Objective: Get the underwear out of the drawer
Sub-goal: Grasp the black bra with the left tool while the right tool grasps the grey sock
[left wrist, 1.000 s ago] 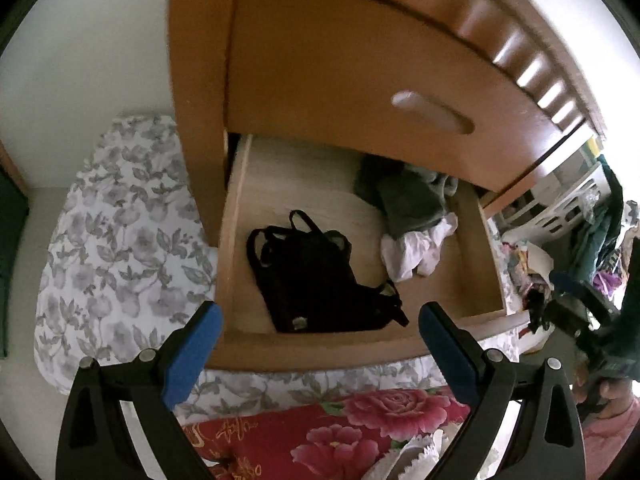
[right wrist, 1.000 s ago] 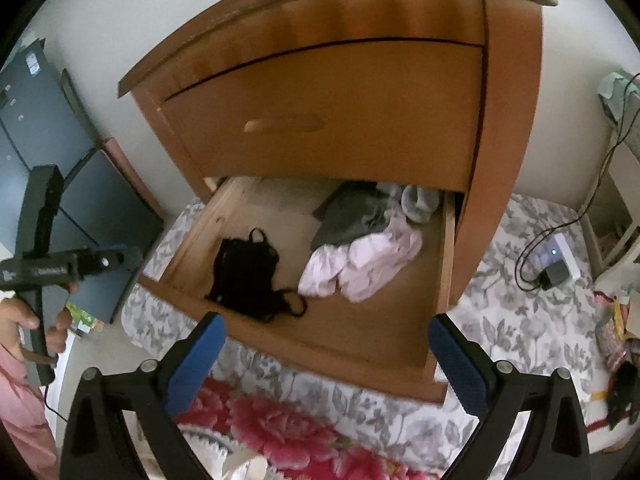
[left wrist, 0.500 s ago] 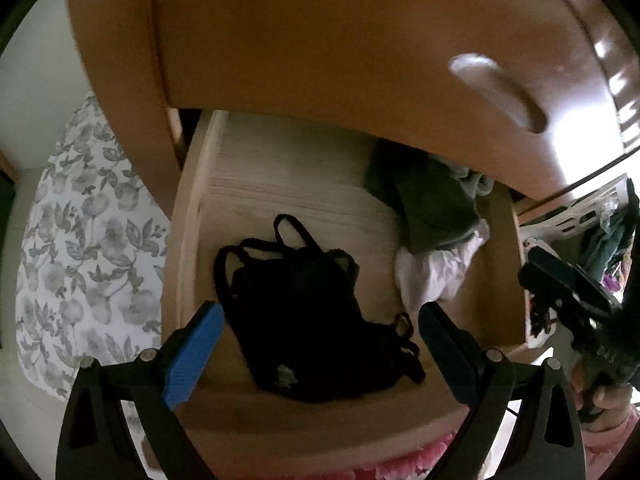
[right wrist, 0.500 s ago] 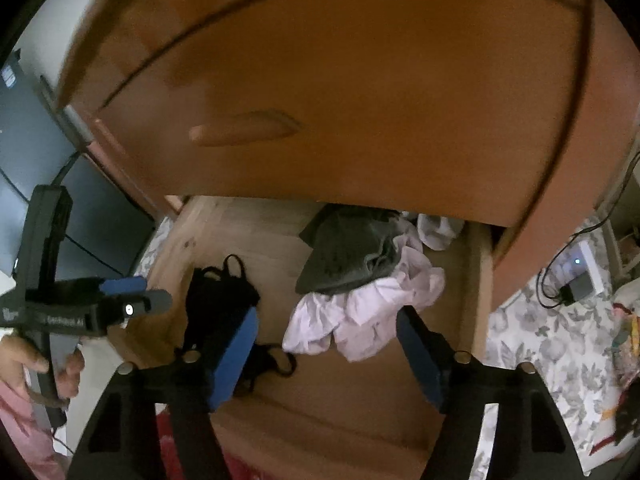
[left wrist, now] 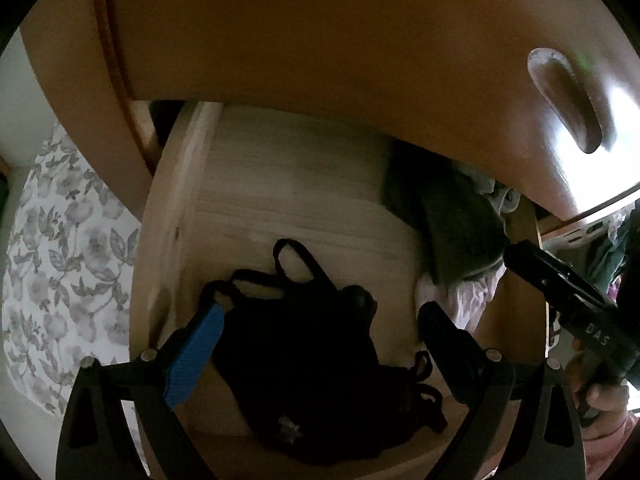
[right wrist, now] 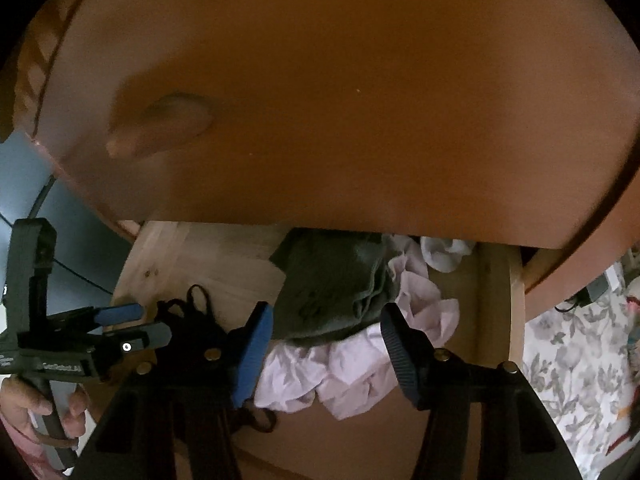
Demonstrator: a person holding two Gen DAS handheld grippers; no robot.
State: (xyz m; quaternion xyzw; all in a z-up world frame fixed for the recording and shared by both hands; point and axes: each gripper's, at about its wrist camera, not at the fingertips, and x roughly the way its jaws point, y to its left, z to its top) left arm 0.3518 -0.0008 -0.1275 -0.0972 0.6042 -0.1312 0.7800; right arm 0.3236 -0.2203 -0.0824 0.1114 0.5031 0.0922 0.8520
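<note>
The open drawer (left wrist: 172,240) sits below a closed drawer front (left wrist: 320,40). In it, strappy underwear (left wrist: 320,352) lies at the front left; a folded garment (right wrist: 332,284) lies at the back right, resting on a crumpled garment (right wrist: 360,372) nearer the front. A floral mat (left wrist: 60,260) lies left of the drawer.

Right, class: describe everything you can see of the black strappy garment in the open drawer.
The black strappy garment is soft, dark fabric, crumpled flat on the pale wooden drawer floor near the front left. Thin looped straps stick out at its far end and right side; a small pale mark shows near its front edge. It lies apart from the grey and pale pink clothes. The left tongs are open either side of it; whether they touch it is unclear.
</note>
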